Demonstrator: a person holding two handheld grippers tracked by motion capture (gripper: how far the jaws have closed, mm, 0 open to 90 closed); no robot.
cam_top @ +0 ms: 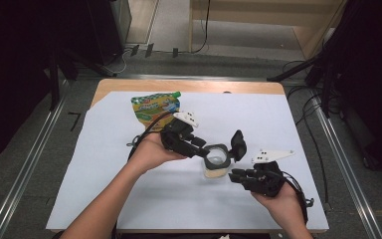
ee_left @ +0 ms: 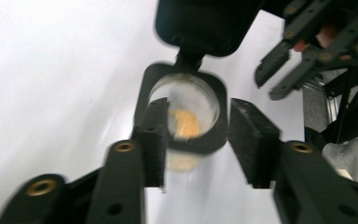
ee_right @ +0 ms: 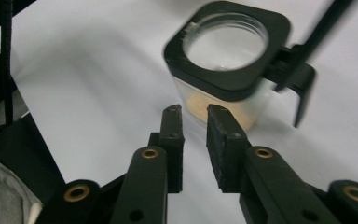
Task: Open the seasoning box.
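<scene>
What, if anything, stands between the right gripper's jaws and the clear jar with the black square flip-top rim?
Nothing visible does. The right gripper points at the clear jar across bare white table cover.

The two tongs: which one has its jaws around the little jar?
The left tongs: their jaws stand on either side of the clear jar with the black flip lid. The right tongs sit beside it with nothing between their jaws.

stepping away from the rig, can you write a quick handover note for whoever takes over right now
Left gripper: jaws part open around the clear jar, pads not pressing it.
Right gripper: jaws slightly apart, nothing between them, just short of the jar.
Jar stands mid-table on the white sheet, black flip lid already open, tan contents at the bottom.
Green pouch lies untouched at the far edge.
Left, I'd guess: bring in the pouch.
</scene>
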